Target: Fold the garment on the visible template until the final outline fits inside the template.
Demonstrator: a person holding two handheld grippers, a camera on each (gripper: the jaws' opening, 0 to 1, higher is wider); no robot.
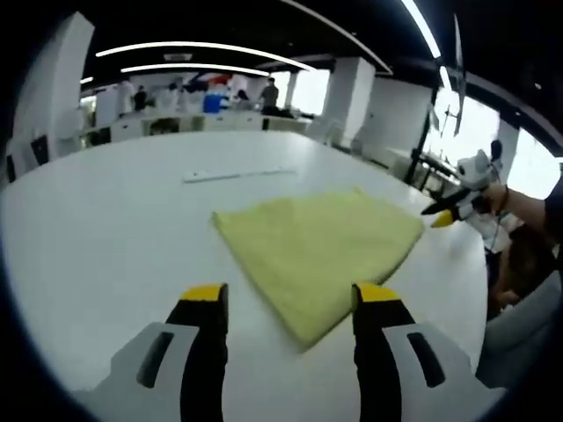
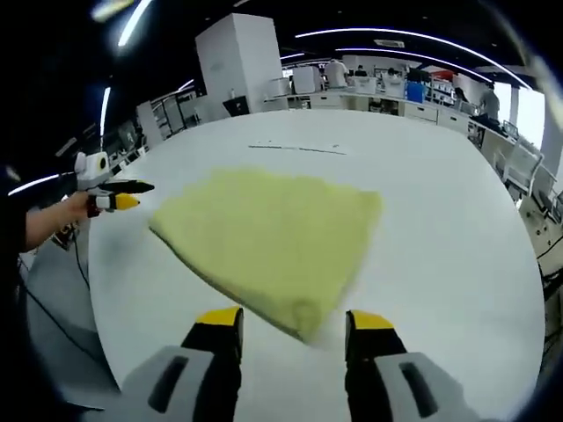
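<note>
Garment (image 1: 321, 251): soft matt yellow cloth, slightly fuzzy nap. Surface (image 1: 106, 229): smooth white, faint sheen. Left gripper (image 1: 290, 308): yellow-tipped black plastic, grey shells.

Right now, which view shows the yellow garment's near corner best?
The left gripper view: the yellow garment is sharp, its near corner lying between the open fingers. The right gripper view shows the garment motion-blurred.

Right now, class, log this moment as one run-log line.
garment: yellow cloth folded, flat on white table | left gripper: open, empty | right gripper: open, empty | template: faint marks beyond cloth
</note>
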